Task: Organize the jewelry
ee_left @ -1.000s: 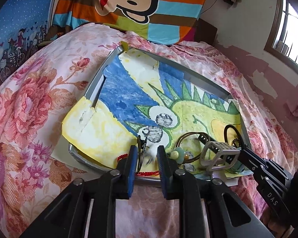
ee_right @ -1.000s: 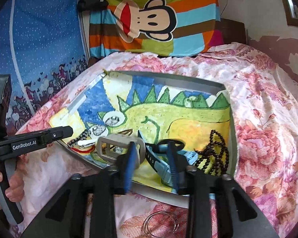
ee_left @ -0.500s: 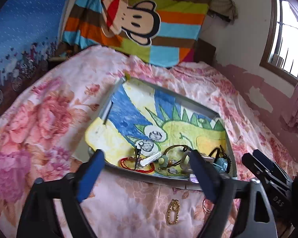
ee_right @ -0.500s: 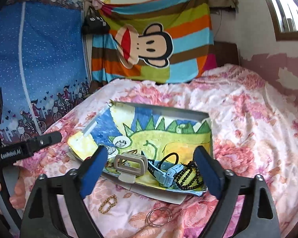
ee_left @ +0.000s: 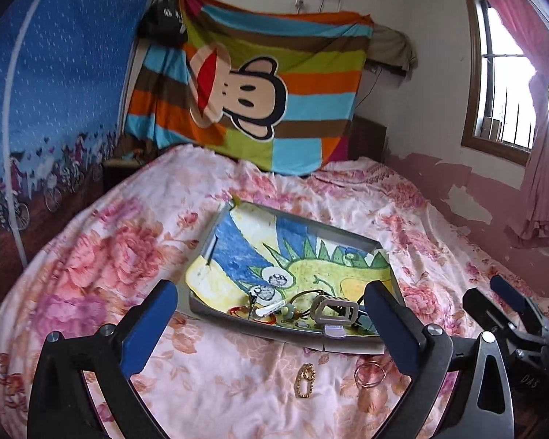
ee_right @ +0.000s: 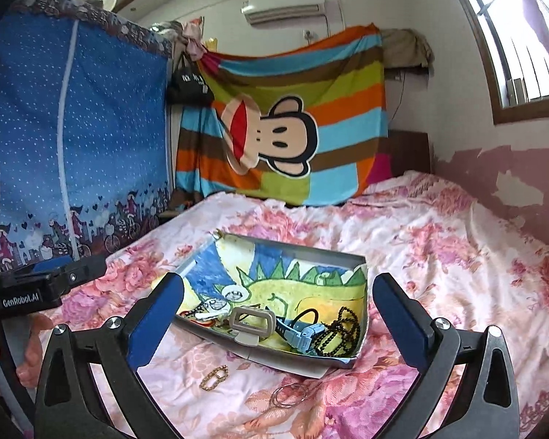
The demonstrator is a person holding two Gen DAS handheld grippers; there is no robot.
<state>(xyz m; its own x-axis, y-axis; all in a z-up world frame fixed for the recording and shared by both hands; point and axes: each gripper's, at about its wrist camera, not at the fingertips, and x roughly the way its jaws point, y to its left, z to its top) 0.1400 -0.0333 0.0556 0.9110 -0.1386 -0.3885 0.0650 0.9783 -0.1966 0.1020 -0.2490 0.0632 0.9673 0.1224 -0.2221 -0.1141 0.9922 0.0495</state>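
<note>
— Bedspread (ee_left: 102, 267), floral pink, carries a grey tray (ee_left: 201, 256) lined with a dinosaur drawing (ee_right: 303, 292).

— Tools?

— Left tool (ee_left: 271, 325) and right tool (ee_right: 278, 318) both gape wide, holding nothing, short of the tray.

— Jewelry?

— Watch (ee_right: 303, 334), black beads (ee_right: 342, 329) and a beige clip (ee_right: 252, 322) lie inside the tray; a gold chain (ee_right: 214, 376) and thin rings (ee_right: 287, 395) rest on the bedspread.

Both wrist views look forward over the bed, sharing the tray (ee_left: 216, 234) (ee_right: 333, 254).
</note>
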